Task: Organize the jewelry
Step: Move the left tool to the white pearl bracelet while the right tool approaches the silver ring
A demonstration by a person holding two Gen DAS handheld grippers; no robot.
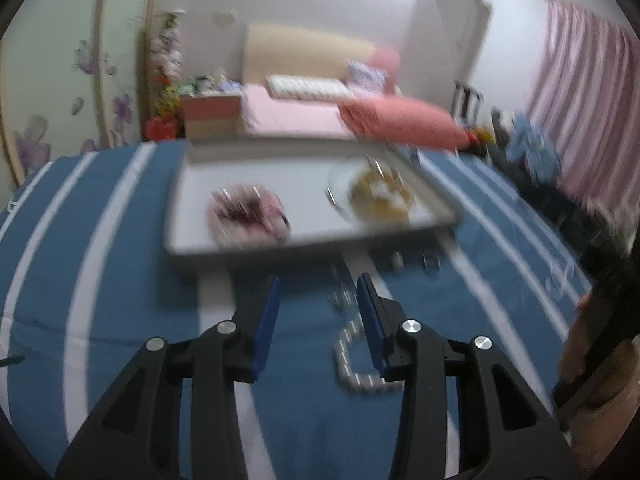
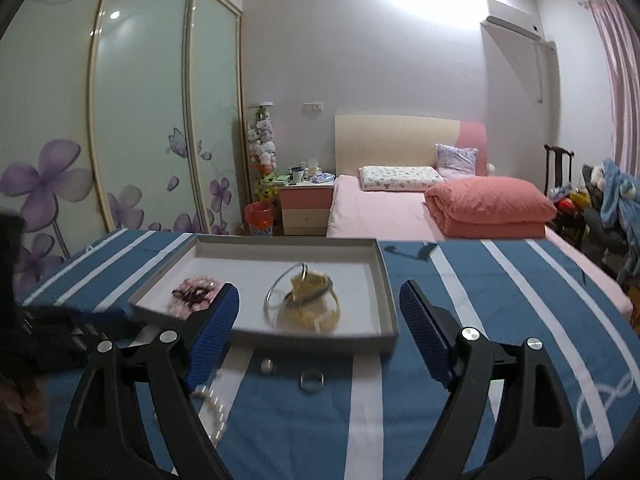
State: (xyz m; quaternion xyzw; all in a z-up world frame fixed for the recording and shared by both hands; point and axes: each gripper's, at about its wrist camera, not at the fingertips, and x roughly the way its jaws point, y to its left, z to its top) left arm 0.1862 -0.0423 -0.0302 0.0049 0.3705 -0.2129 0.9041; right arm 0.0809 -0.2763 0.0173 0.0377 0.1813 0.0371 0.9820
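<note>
A grey tray (image 2: 382,280) lies on the blue striped cloth. In it sit a pink and dark jewelry pile (image 2: 196,294) and a gold pile with a silver bangle (image 2: 308,300). Two rings (image 2: 311,381) lie on the cloth just in front of the tray. My right gripper (image 2: 320,290) is open wide above them, with nothing between its pads. In the blurred left wrist view, my left gripper (image 1: 320,280) is open over the cloth. A pearl strand (image 1: 352,364) lies beside its right finger, and the tray (image 1: 180,240) is just ahead. The pearl strand (image 2: 212,404) also shows by the right gripper's left finger.
A small blurred shiny piece (image 1: 340,296) lies on the cloth near the left fingertips. A hand with the other gripper (image 1: 592,340) shows at the right edge. Beyond the table stand a pink bed (image 2: 380,208), a bedside cabinet (image 2: 306,208) and a wardrobe (image 2: 140,120).
</note>
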